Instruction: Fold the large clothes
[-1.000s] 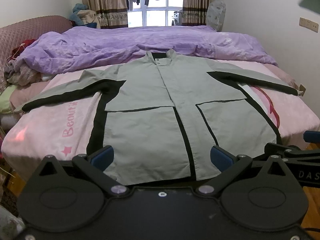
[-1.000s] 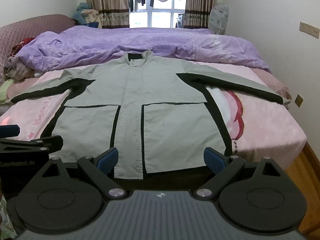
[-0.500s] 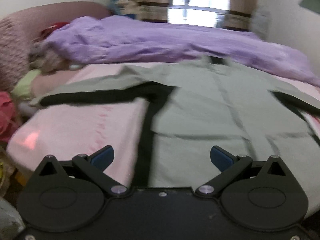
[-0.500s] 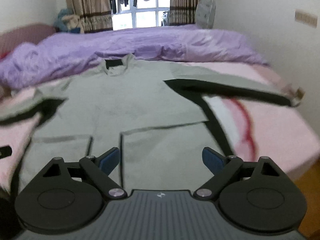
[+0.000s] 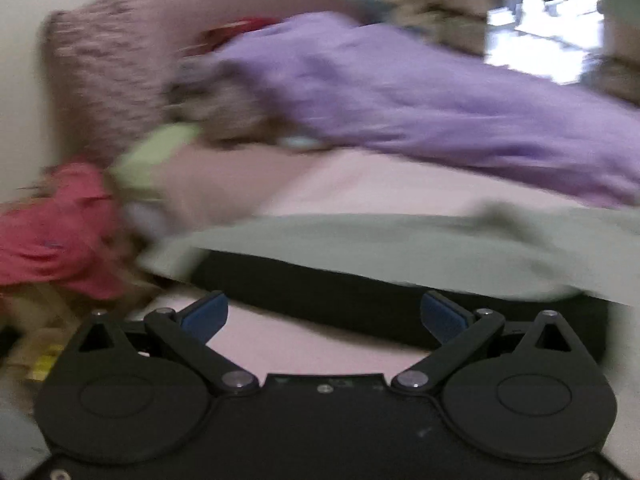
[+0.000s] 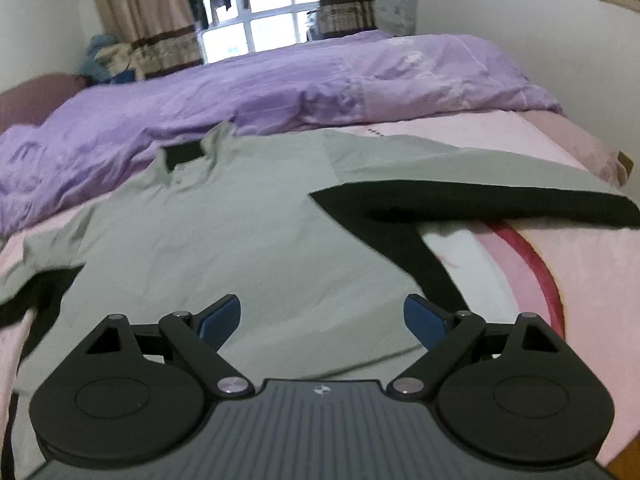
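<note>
A grey-green coat with black panels (image 6: pixel 248 224) lies spread flat, front up, on the pink bed sheet (image 6: pixel 580 264). Its right sleeve (image 6: pixel 500 188) stretches toward the bed's right edge. My right gripper (image 6: pixel 322 316) is open and empty, low over the coat's chest. In the blurred left wrist view the coat's left sleeve (image 5: pixel 380 248) lies across the frame. My left gripper (image 5: pixel 324 316) is open and empty, just short of the sleeve's black underside.
A purple duvet (image 6: pixel 260 96) is heaped behind the coat's collar. A padded pink headboard (image 5: pixel 108 72), a red garment (image 5: pixel 52 224) and a green item (image 5: pixel 156 152) sit at the bed's left side. A window with curtains (image 6: pixel 256 20) is at the back.
Both grippers moved forward over the bed. The left one swung left toward the coat's left sleeve; the right one advanced over the chest toward the right sleeve. Both stayed open.
</note>
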